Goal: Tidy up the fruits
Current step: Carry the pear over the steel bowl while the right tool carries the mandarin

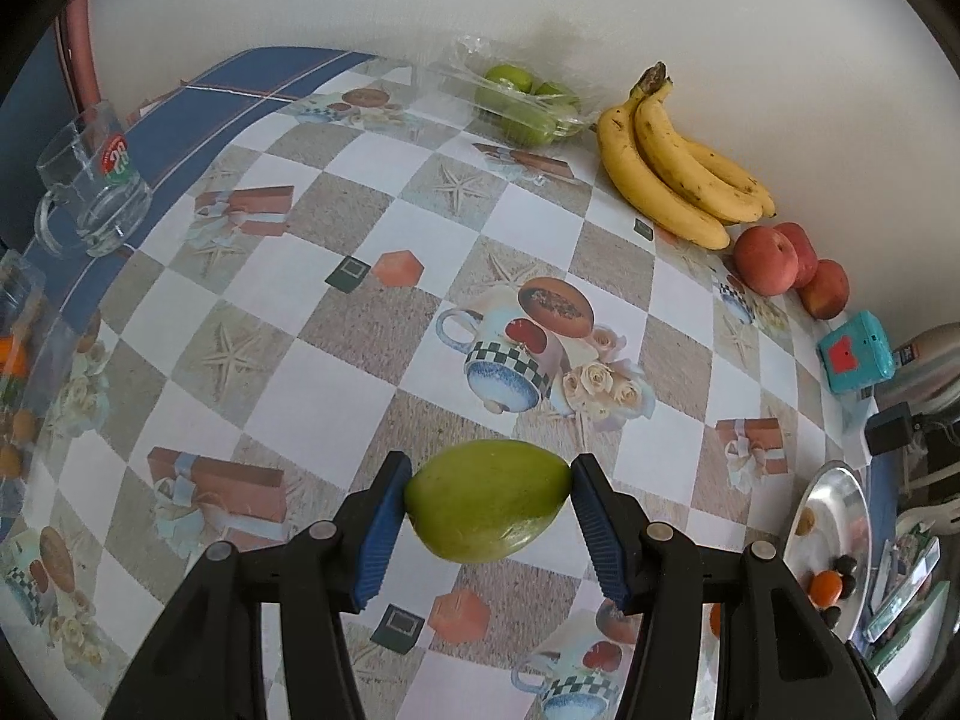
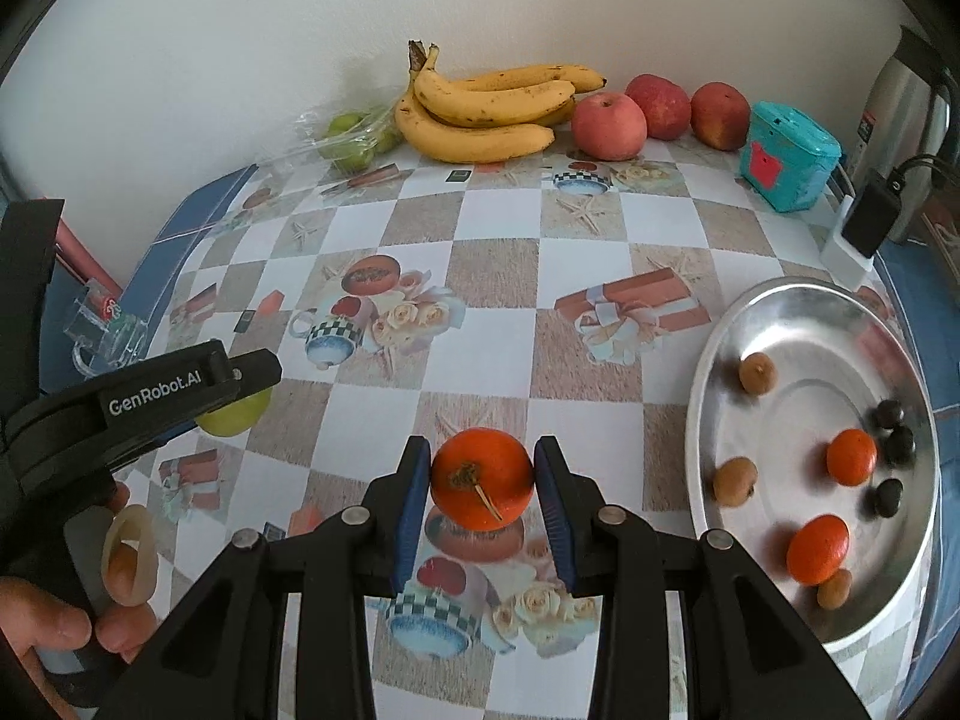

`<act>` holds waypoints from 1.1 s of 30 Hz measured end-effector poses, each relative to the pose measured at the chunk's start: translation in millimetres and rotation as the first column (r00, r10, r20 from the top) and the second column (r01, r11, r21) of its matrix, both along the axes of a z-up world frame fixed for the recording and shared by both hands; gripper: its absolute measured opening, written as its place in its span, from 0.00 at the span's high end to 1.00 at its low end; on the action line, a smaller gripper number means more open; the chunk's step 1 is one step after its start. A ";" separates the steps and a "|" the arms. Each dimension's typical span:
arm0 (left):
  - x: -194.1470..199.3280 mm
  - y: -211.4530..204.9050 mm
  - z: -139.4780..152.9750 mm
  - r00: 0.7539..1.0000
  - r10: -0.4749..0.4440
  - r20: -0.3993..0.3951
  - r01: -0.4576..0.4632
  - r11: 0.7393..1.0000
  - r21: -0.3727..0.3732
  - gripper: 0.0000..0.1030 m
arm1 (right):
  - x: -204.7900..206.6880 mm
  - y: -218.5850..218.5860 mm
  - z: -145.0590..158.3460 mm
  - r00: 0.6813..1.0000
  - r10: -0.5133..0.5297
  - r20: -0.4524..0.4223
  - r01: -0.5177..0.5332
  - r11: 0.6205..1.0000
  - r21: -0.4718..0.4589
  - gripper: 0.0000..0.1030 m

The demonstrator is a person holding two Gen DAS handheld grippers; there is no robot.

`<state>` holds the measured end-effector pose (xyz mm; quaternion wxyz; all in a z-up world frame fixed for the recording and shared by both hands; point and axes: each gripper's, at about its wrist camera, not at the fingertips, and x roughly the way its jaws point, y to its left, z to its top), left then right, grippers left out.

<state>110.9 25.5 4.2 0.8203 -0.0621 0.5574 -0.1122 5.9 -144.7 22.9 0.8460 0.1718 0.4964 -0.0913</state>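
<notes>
My left gripper [image 1: 489, 507] is shut on a green fruit [image 1: 487, 501] and holds it above the patterned tablecloth; the fruit also shows in the right wrist view [image 2: 237, 417], under the left gripper's body. My right gripper [image 2: 483, 480] is shut on an orange fruit [image 2: 482, 478], held above the table left of a metal plate [image 2: 714, 360]. Against the wall lie a bunch of bananas [image 1: 672, 162] [image 2: 486, 108], three red apples [image 1: 774, 261] [image 2: 609, 123] and a clear bag of green fruits [image 1: 522, 99] [image 2: 354, 135].
The plate holds two orange fruits [image 2: 851, 456], small brown fruits [image 2: 757, 372] and dark round ones [image 2: 897, 444]. A teal box [image 2: 786, 156], a charger [image 2: 864, 222] and a steel kettle [image 2: 900, 90] stand at the back right. A glass mug [image 1: 93, 192] stands at the left edge.
</notes>
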 end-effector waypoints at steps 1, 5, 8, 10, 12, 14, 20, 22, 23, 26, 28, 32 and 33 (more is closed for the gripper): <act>-1.4 -0.3 0.8 1.000 -0.001 0.003 0.001 1.000 0.004 0.44 | -2.1 -0.9 0.5 1.000 -0.001 0.001 0.001 1.000 0.005 0.64; -4.5 -3.7 2.1 1.000 -0.009 0.007 0.009 1.000 0.012 0.44 | -6.4 -7.3 1.1 1.000 -0.014 0.006 0.014 1.000 0.024 0.64; -6.5 -7.7 2.2 1.000 -0.015 0.009 0.015 1.000 0.024 0.44 | -8.4 -14.5 -0.6 1.000 -0.024 -0.001 0.024 0.999 0.031 0.64; -8.1 -11.9 2.1 1.000 -0.024 0.009 0.023 0.999 0.029 0.44 | -10.3 -24.0 -1.6 0.999 -0.043 -0.004 0.043 0.998 0.041 0.64; -9.9 -16.6 2.3 0.999 -0.038 0.006 0.037 0.999 0.025 0.44 | -12.8 -34.3 -2.1 0.998 -0.069 -0.007 0.070 0.996 0.048 0.64; -12.6 -23.5 3.3 0.998 -0.054 0.009 0.054 0.998 0.032 0.44 | -17.2 -47.8 -2.1 0.994 -0.106 -0.009 0.106 0.993 0.049 0.64; -25.7 -50.4 9.6 0.990 -0.136 0.032 0.135 0.990 0.026 0.44 | -37.4 -89.6 -3.1 0.973 -0.230 -0.005 0.230 0.970 0.075 0.64; -30.9 -61.3 10.6 0.985 -0.171 0.029 0.171 0.985 0.002 0.44 | -45.8 -104.0 -4.6 0.961 -0.277 -0.008 0.276 0.957 0.084 0.64; -34.6 -68.0 11.3 0.981 -0.194 0.028 0.194 0.981 -0.007 0.44 | -48.5 -109.6 -4.7 0.956 -0.293 -0.009 0.293 0.952 0.087 0.64; -46.1 -88.0 13.2 0.965 -0.258 0.035 0.259 0.966 -0.012 0.44 | -60.0 -124.1 -4.4 0.939 -0.344 -0.005 0.343 0.935 0.094 0.64; -55.8 -102.7 15.5 0.952 -0.303 0.047 0.304 0.953 -0.007 0.44 | -66.0 -131.6 -4.0 0.929 -0.370 -0.002 0.369 0.924 0.098 0.64; -73.8 -126.5 18.7 0.923 -0.379 0.074 0.380 0.925 -0.003 0.44 | -79.0 -145.7 -3.1 0.909 -0.417 0.010 0.413 0.903 0.116 0.64; -78.4 -132.2 19.5 0.914 -0.397 0.082 0.399 0.917 -0.001 0.44 | -82.0 -148.7 -2.6 0.904 -0.426 0.013 0.422 0.899 0.119 0.64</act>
